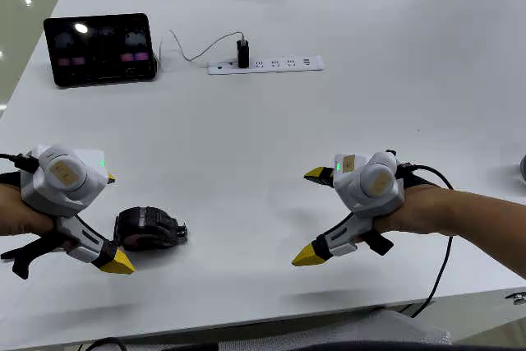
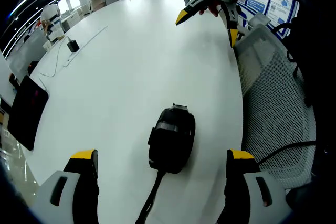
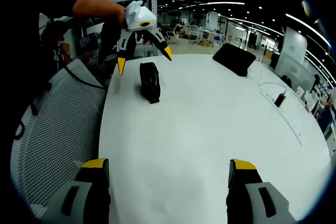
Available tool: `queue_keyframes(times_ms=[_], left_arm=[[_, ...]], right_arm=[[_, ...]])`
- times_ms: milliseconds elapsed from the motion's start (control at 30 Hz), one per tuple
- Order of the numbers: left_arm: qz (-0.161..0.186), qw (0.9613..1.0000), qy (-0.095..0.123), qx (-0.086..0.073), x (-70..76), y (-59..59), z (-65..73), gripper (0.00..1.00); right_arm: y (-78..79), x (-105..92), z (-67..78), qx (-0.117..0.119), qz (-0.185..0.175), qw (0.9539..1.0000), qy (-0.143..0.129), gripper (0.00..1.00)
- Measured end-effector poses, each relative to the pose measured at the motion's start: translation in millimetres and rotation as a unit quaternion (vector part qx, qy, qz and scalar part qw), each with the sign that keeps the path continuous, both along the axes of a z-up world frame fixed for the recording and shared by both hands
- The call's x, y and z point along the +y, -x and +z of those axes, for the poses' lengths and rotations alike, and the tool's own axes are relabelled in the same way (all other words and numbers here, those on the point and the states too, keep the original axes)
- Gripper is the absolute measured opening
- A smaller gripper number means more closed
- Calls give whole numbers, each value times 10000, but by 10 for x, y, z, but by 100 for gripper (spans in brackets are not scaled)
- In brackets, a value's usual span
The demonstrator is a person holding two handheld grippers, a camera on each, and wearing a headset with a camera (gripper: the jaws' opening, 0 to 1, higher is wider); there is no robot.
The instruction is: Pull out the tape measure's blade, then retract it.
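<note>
The black tape measure (image 1: pixel 148 228) lay on its side near the front left corner of the white table (image 1: pixel 263 145). It sat between the yellow-tipped jaws of the left gripper (image 1: pixel 113 220), which stood wide apart, neither one touching it. In the left gripper view a black strap trailed from its case toward that gripper. The right gripper (image 1: pixel 312 215) hung near the front edge, well apart from the tape measure, its jaws spread over bare table. Toward the far left corner stood a dark tablet (image 1: pixel 100 48). Beside it lay a white power strip (image 1: pixel 279 64) with a black charger (image 1: pixel 243 53) plugged in.
</note>
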State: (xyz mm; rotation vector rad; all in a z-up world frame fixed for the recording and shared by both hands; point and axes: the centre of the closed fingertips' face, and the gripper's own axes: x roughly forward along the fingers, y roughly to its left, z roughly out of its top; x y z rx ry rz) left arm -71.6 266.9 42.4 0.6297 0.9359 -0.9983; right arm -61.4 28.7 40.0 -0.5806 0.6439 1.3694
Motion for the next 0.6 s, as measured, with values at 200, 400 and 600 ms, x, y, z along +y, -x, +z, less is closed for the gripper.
queue_keyframes(times_ms=[200,400,600], left_arm=[[13,10000,80,-7,-50,-34,-11,99],[-78,10000,48,-27,-109,-36,-53,98],[-181,9998,17,-51,-153,-33,-61,95]], right_arm=[[6,160,-58,67,47,10000,-9,93],[34,388,-92,105,164,9998,-39,91],[120,613,-97,93,479,9988,-20,90]])
